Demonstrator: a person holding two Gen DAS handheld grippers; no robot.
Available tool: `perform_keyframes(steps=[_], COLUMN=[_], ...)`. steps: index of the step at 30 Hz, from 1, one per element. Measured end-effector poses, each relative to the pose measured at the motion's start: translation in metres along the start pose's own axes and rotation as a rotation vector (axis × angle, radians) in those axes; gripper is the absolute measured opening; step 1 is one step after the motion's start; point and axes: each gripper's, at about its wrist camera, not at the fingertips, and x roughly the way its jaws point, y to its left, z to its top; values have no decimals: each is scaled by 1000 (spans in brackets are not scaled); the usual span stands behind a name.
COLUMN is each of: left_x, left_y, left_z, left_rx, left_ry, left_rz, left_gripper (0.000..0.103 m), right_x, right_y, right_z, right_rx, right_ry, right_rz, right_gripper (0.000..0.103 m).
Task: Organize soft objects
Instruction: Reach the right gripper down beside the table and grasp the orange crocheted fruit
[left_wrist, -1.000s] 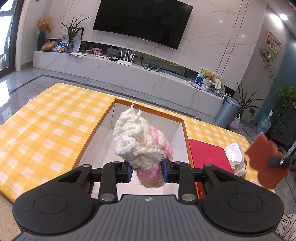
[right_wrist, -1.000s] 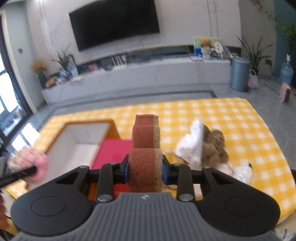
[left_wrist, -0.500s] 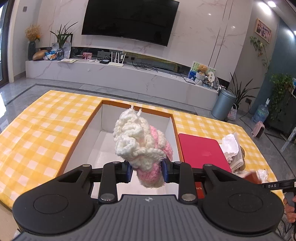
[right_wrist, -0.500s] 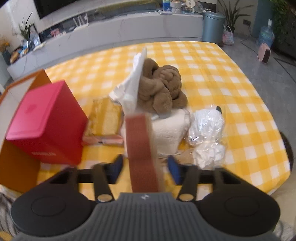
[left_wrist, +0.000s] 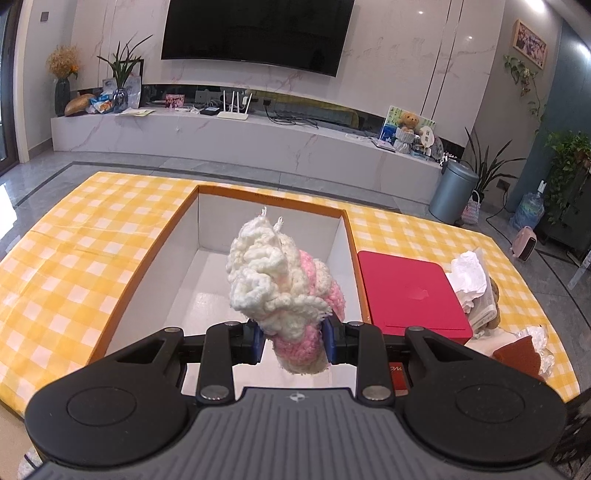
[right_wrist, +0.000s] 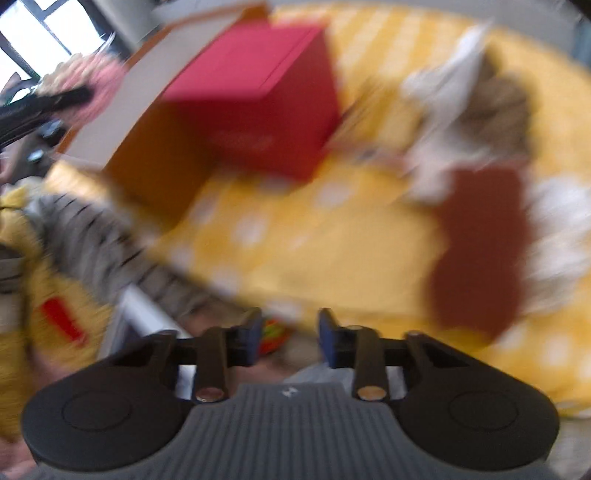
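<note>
Clamping a white-and-pink knitted bundle (left_wrist: 284, 284) between its pads: left hand-held gripper (left_wrist: 294, 345), raised over the open orange-rimmed box (left_wrist: 162, 236) on the yellow checked worktop (left_wrist: 74, 236). Just right of the box, a red case (left_wrist: 410, 291). Further right, rust-brown sponge (right_wrist: 480, 251) lying on the worktop beside crumpled white and brown soft items. Right hand-held gripper (right_wrist: 290, 341) closing, nothing between its jaws.

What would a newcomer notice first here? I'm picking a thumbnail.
The white-and-pink yarn bundle, clamped in the left gripper above the open box. Next, the red box beside it, and the brown sponge lying free on the checked cloth.
</note>
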Motion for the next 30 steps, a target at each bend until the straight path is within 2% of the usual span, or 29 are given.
perform_keyframes(steps=[7,11,14,18,19,23,24,25,27,29,30], left_x=[-5,-5,-5,-5,-5,-5,-5,-5,-5,-4,-4], left_y=[8,17,20,22,21,22,22,22,22,21,21], left_z=[-2,-2,-3,-3,-3,-3,-3,-3,-3,-3,-3], left_rx=[-21,-53,-67,-70,-71,-73,-75,-74,-73,-75,-77], left_ry=[-7,-2,1,0,-1,-1,0,0,0,3,4], left_rz=[-21,-23,-26,-26,-27,-26,-27,-28,-34,-40,-42], left_gripper=[35,35,35,35,35,35,35,35,35,35,35], right_x=[69,91,103,115,117,115,112,109,100,88,82], right_y=[-11,-9,1,19,23,30,29,29,32,34,34], right_z=[19,22,24,26,26,26,25,24,23,23,23], right_rx=[183,235,219,163,155,154,159,152,154,159,154], right_ry=[248,293,307,298,292,265,261,261,254,241,231], right_rz=[61,16,-5,-48,-51,-72,-72,-76,-66,-64,-76], right_gripper=[27,37,46,46,42,36,33,24,22,0,0])
